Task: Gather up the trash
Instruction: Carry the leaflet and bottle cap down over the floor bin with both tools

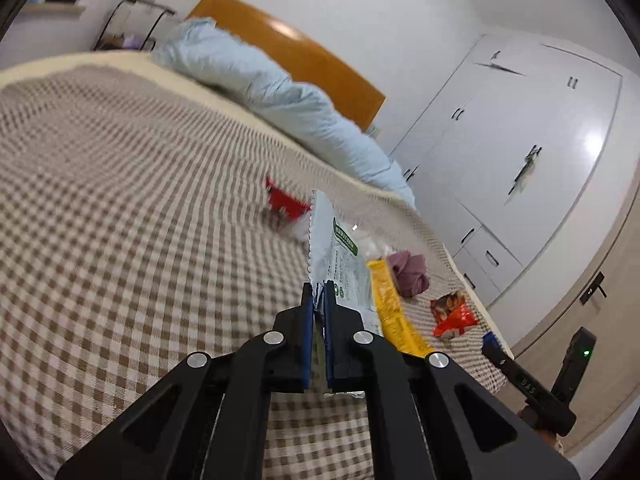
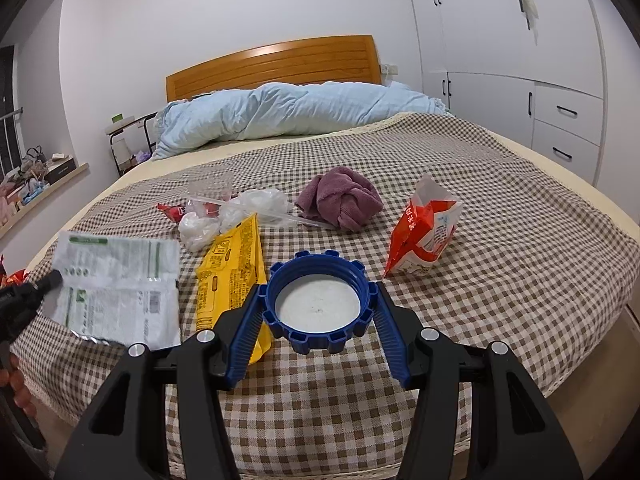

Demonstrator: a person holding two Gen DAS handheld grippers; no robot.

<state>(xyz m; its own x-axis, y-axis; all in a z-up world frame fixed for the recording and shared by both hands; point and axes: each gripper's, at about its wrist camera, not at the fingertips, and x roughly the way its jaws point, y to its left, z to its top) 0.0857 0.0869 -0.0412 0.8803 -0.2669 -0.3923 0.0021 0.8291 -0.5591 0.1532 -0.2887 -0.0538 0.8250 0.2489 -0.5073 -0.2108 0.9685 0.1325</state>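
Note:
My left gripper (image 1: 318, 294) is shut on the lower edge of a white wrapper with green print (image 1: 336, 248), which stands up off the checked bedspread (image 1: 120, 200). The right wrist view shows that same wrapper (image 2: 120, 284) hanging flat from the left gripper (image 2: 56, 278) at the far left. My right gripper (image 2: 318, 292) is shut on a round blue lid (image 2: 320, 304) with a white inside, a pad pressed to each side. On the bed lie a yellow wrapper (image 2: 236, 264), a red and white snack bag (image 2: 428, 232), crumpled white plastic (image 2: 240, 208) and a small red wrapper (image 2: 172, 212).
A purple cloth (image 2: 340, 200) and a clear plastic cup (image 2: 210, 186) lie mid-bed. A pale blue duvet (image 2: 296, 108) is bunched against the wooden headboard (image 2: 272, 64). White wardrobes (image 2: 520, 80) stand to the right, a small side table (image 2: 128, 124) to the left.

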